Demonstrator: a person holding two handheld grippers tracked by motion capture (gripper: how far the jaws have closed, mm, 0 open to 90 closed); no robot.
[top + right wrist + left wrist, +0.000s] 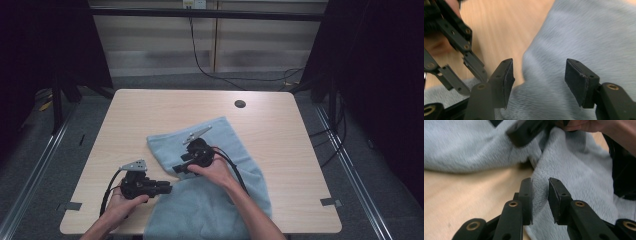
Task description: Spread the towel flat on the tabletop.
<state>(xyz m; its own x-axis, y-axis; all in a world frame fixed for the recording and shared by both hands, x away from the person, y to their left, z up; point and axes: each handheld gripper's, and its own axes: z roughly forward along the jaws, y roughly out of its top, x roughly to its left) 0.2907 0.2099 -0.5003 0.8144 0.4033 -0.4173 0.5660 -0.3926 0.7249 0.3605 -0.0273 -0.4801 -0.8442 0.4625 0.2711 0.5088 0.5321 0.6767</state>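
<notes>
You are closing your left hand-held gripper (540,192) on the blue towel's (220,145) edge, lying rumpled on the tabletop (150,110); your right hand-held gripper (538,75) is hovering wide open above it. Pinching so shallowly, the fabric may be slipping free.

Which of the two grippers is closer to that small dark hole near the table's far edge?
Right. The right gripper works over the middle of the towel, below the hole; the left gripper sits nearer the person, at the towel's left edge.
</notes>
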